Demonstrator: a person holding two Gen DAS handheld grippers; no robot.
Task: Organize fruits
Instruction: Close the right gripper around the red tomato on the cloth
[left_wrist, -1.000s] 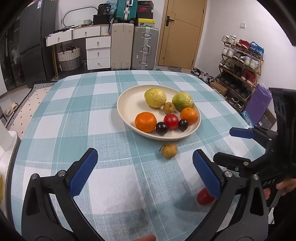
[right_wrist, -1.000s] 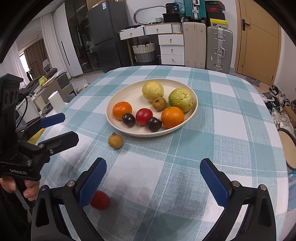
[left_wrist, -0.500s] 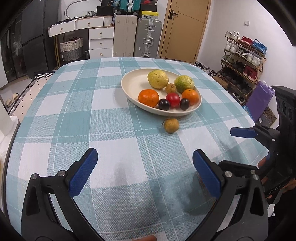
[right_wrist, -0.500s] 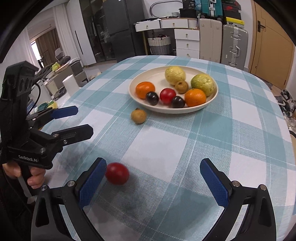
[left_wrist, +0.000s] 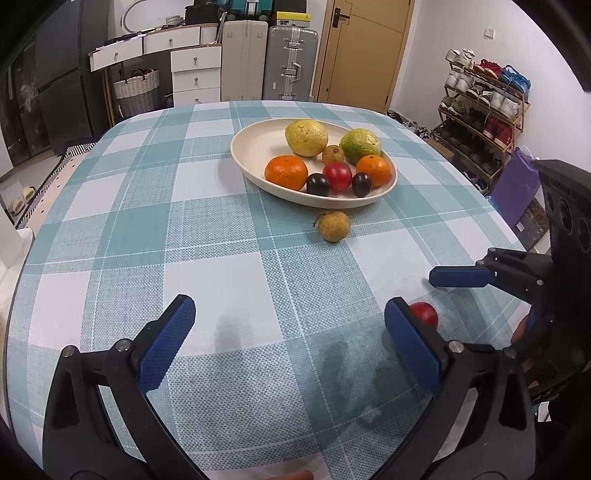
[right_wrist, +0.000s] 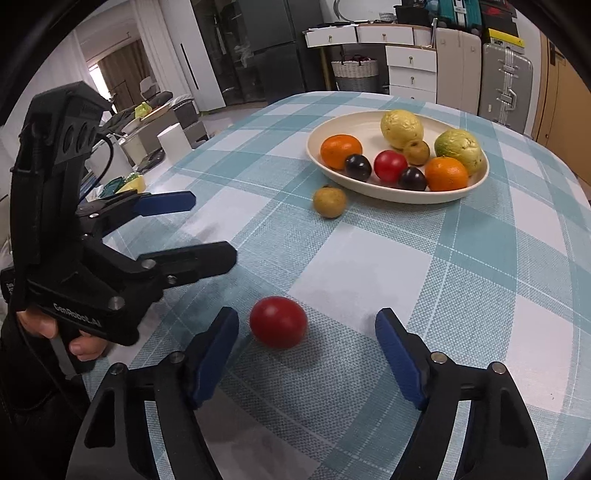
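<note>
A small red fruit (right_wrist: 278, 322) lies on the checked tablecloth between the jaws of my right gripper (right_wrist: 306, 332). Those jaws are closing; the fruit sits nearer the left pad (right_wrist: 218, 350) and neither pad touches it. In the left wrist view the same red fruit (left_wrist: 424, 314) peeks out behind my right-hand finger, below the right gripper's upper pad (left_wrist: 458, 277). My left gripper (left_wrist: 288, 310) stands open over bare cloth with nothing in it; from the right wrist view the left gripper (right_wrist: 214, 228) hovers at the left. A small brown fruit (left_wrist: 333, 226) rests just in front of the cream plate (left_wrist: 255, 147).
The plate (right_wrist: 332, 129) holds two oranges, a red fruit, two dark plums, a yellow fruit, a green one and a small brown one. The round table's edge curves close on both sides. Suitcases, drawers and a shoe rack (left_wrist: 484, 107) stand beyond the table.
My right gripper has moved in on the red fruit, which now lies between its jaws, and the jaws have narrowed. The left gripper has sunk slightly and stays open.
</note>
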